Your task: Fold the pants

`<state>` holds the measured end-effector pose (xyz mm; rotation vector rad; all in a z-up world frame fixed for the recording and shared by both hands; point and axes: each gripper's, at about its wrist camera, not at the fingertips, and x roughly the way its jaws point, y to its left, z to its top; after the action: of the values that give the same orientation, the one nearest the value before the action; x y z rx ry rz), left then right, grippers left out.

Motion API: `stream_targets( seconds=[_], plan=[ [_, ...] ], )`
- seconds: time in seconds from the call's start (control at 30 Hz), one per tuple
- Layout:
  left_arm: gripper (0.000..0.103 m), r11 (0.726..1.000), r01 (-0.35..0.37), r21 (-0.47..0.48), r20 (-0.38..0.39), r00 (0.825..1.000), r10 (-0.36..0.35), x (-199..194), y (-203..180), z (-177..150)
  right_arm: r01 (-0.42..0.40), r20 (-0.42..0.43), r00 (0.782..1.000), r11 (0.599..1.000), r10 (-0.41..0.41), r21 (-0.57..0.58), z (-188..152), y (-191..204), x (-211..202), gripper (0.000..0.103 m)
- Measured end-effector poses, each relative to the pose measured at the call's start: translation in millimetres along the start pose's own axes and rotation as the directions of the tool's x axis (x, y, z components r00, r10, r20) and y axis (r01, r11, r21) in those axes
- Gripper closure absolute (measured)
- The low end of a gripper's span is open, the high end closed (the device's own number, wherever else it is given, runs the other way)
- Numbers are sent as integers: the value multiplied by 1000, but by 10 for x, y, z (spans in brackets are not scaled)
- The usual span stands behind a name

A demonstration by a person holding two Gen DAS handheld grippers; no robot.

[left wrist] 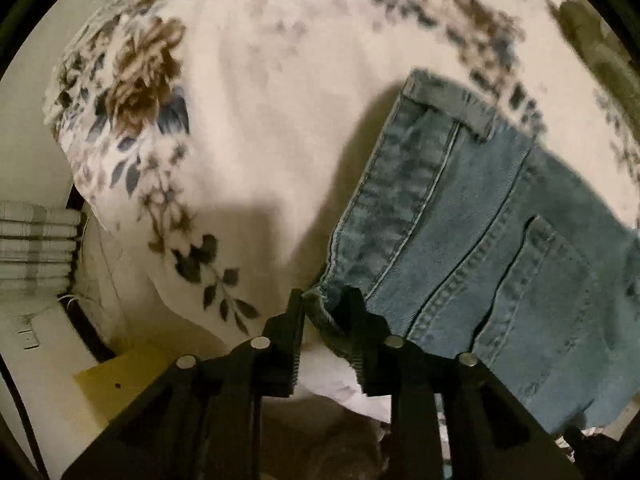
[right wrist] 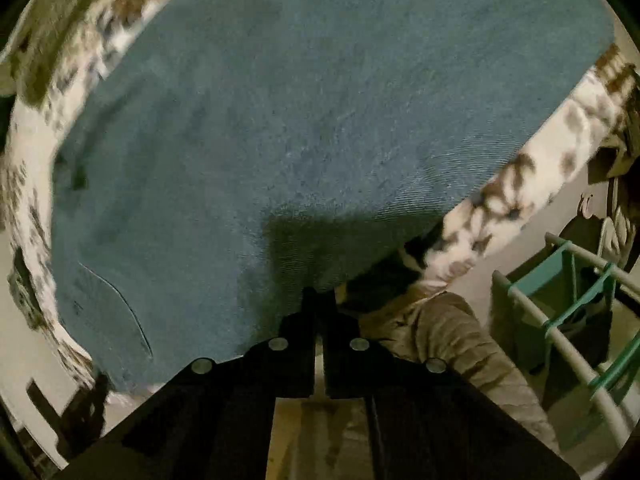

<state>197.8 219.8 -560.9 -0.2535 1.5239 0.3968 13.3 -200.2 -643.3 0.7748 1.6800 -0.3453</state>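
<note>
A pair of light blue denim pants (left wrist: pixel 472 240) is being shown lying on a bed covered with a cream floral bedspread (left wrist: pixel 248 128), toward the right half of the left wrist view. The fabric is being seen as faded and stonewashed, with pale double stitching running along the seams, a cuffed band (left wrist: pixel 448 102) at the far end and a stitched pocket edge (left wrist: pixel 536 264) on the right. The near corner of the denim is being held between the fingers of the left gripper (left wrist: pixel 322 300), whose jaws are being kept parted around the thick seamed edge, gripping it. In the right wrist view the pants (right wrist: pixel 300 120) are being seen as a broad, smooth sheet of darker blue cloth filling most of the frame, with a thin curved stitch line (right wrist: pixel 120 304) at the lower left. Its near edge is being clamped by the right gripper (right wrist: pixel 319 294), whose jaws are drawn almost together on the cloth. A grey rail with green plastic clips (right wrist: pixel 576 300) is being shown at the right, beside the bed, and stacked striped cloth (left wrist: pixel 38 248) is being shown at the left.
</note>
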Motion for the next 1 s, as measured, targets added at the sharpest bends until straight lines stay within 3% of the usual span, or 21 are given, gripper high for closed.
stream_targets(
  seconds=[0.1,0.17,0.2,0.23,0.4,0.5,0.6,0.73,0.77,0.8,0.83,0.9,1.0],
  plan=[
    [70,998,-38,47,29,999,37,-188,-102,-38,-84,-71,994,996,86,32,187,-187,57,89],
    [44,995,-29,91,70,997,23,-447,-300,-155,-149,-57,987,988,151,46,261,-350,-90,56],
    [21,993,-20,117,85,996,10,-557,-434,-236,-183,-29,982,982,185,40,279,-447,-210,38],
    [11,990,-12,138,94,996,-1,-619,-528,-305,-189,2,982,981,190,34,288,-530,-329,32],
    [11,948,68,310,130,985,-113,-908,-1628,-627,-187,155,974,970,162,158,475,-1248,-844,32],
    [11,912,94,400,122,980,-155,-955,-2385,-807,-204,259,958,929,124,309,778,-2046,-1078,32],
    [11,881,78,466,130,979,-156,-848,-2943,-964,-240,341,936,868,88,435,1143,-2760,-1263,32],
    [11,875,61,480,99,988,-123,-627,-3345,-1091,-282,397,914,830,80,482,1676,-3380,-1203,34],
    [11,878,52,475,97,989,-111,-609,-3398,-1108,-292,394,915,826,94,482,1789,-3396,-1139,37],
    [11,884,36,467,96,991,-91,-581,-3429,-1109,-311,390,913,823,120,475,1911,-3370,-1074,50],
    [11,891,18,453,104,992,-73,-575,-3425,-1100,-282,392,915,846,96,453,1968,-3299,-1090,65],
    [11,900,-33,434,147,988,-35,-591,-3366,-1092,-165,366,931,897,4,411,2033,-3232,-1177,84],
    [11,918,-104,384,187,982,33,-582,-3158,-943,-54,299,952,918,-72,393,2075,-3148,-1262,84]
  ],
)
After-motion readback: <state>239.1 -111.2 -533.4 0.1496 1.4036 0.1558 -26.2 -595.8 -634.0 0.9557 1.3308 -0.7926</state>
